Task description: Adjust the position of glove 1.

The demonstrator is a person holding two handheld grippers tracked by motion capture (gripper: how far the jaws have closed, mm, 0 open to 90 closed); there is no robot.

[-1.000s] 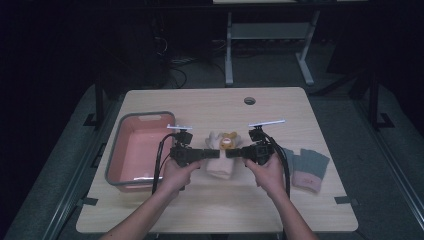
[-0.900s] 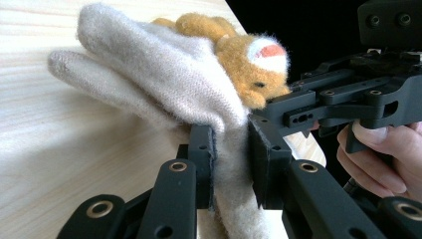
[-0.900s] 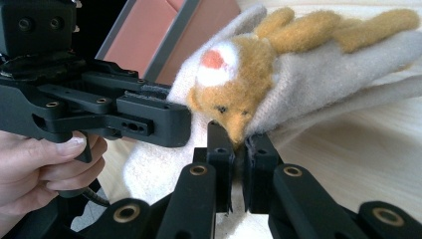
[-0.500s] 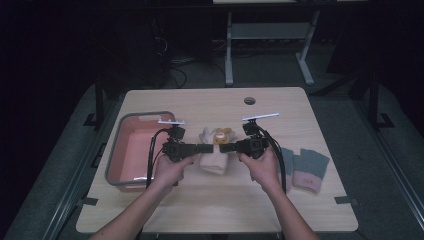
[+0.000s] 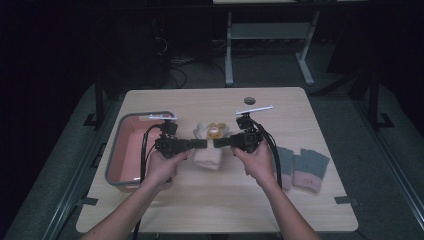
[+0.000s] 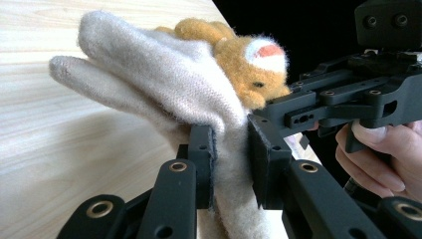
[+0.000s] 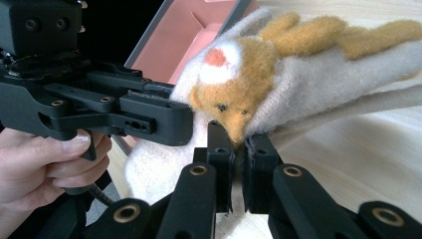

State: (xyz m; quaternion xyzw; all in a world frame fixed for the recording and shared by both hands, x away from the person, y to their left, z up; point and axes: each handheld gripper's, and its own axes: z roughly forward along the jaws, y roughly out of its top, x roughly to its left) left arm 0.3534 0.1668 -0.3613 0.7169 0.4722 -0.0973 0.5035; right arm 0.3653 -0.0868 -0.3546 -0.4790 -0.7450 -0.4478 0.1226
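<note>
**Two grippers pinch a cream mitten above the tabletop**

The left gripper [image 6: 230,149] has its jaws closed on a fold of the cream mitten [image 6: 164,79], the cloth squeezed between the two black pads. The right gripper [image 7: 239,147] is clamped tight on the opposite edge of the same mitten [image 7: 318,74], just under the small orange fox [image 7: 234,84] sewn on its back. In the high view the left gripper [image 5: 200,144] and the right gripper [image 5: 220,142] point at each other, tips close together, with the mitten [image 5: 207,155] hanging between and below them near the middle of the tabletop [image 5: 210,205]. The mitten's fingers spread out past the jaws, and its cuff end droops toward the wood.

A person's hands hold both tools, forearms coming in from the near edge. Just left of the left gripper lies a pink tray [image 5: 125,150] with a grey rim. Well off to the right, a pair of grey and pink gloves [image 5: 302,167] lies flat on the tabletop.
</note>
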